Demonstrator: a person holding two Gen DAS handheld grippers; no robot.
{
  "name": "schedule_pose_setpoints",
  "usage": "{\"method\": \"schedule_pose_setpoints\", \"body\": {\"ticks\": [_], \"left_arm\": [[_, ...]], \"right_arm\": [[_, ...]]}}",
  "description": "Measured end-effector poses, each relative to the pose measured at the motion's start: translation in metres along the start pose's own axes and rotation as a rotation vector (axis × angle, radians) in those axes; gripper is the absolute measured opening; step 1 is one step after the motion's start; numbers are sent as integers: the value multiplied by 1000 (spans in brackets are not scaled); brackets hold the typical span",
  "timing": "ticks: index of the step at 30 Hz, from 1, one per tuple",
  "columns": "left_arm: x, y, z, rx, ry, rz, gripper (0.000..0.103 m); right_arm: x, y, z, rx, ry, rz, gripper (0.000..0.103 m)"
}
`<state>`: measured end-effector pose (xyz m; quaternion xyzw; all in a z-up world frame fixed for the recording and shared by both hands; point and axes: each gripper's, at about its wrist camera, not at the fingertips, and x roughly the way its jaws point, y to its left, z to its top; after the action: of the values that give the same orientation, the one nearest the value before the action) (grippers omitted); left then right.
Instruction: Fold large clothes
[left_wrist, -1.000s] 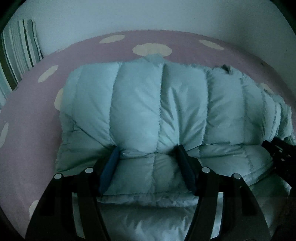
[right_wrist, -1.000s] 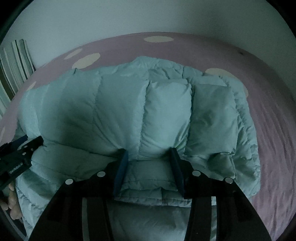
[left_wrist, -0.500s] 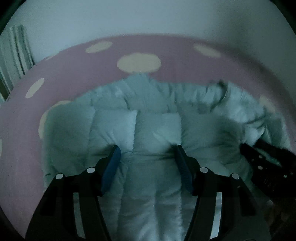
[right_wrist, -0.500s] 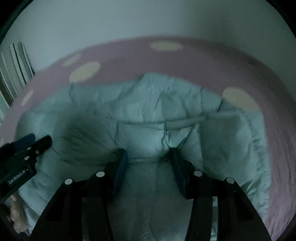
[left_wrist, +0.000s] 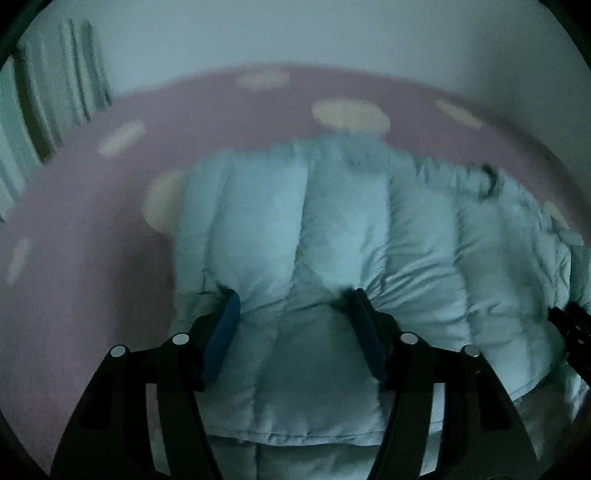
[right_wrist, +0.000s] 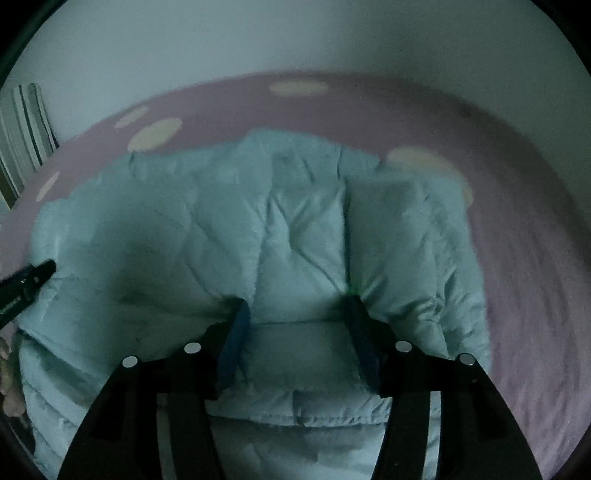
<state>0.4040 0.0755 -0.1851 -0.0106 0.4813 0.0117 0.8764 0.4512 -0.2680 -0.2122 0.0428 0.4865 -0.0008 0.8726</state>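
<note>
A pale blue-green puffer jacket (left_wrist: 343, 236) lies across a pink bedsheet w/ cream dots (left_wrist: 92, 236), filling the centre and lower right of the left wrist frame, its quilted channels running up toward a white wall (left_wrist: 295, 33) at top. The left gripper (left_wrist: 293, 299), bottom centre, has its blue-padded fingers (left_wrist: 225, 332) set apart w/ a thick bunch of the jacket's edge pinched up btwn them; fabric puckers at both tips, so it reads as clamped on the jacket. A striped cushion (left_wrist: 48, 110) stands blurred at upper left of that frame. At far right edge, the dark tip of the right gripper (left_wrist: 572, 325) rests against the same garment. In the right wrist view the jacket (right_wrist: 258, 229) spreads over centre and left, a folded layer doubled over the lower one near bottom; the right gripper (right_wrist: 297, 306) likewise holds a wad of the quilted edge btwn its spread blue pads (right_wrist: 236, 339). The left gripper's black tip (right_wrist: 26, 284) pokes in at mid-left, touching the jacket. Sheet (right_wrist: 535, 277) shows bare at right; the cushion (right_wrist: 26, 129) sits at upper left. Light is dim and both views are slightly blurred.
</note>
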Motion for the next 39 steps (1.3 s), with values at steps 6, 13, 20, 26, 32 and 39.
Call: {"method": "schedule_pose_setpoints", "body": {"ticks": [6,13,20,26,32,39], "left_arm": [[-25,5,-4,8,-35,-28,64],[-96,52,-70,-30,-106,-7,73],[-144,105,-161,-176,-58,-127,81],[-158,122,-219,-212,18,-196,81],[-166,121,-255,-178,53,-204,81],[-178,112,-273,-139,51,-252,54]], "right_arm": [[-21,-4,-3,3,-38,43,56],[-90,-49,-56,35,-82,26,59],[-133,-100,-147,109,-11,26,64],[-149,-111,-203,149,35,50,66],[-158,-109,-235,148,51,88,72],[-170,-108,-257,160,53,133,54]]}}
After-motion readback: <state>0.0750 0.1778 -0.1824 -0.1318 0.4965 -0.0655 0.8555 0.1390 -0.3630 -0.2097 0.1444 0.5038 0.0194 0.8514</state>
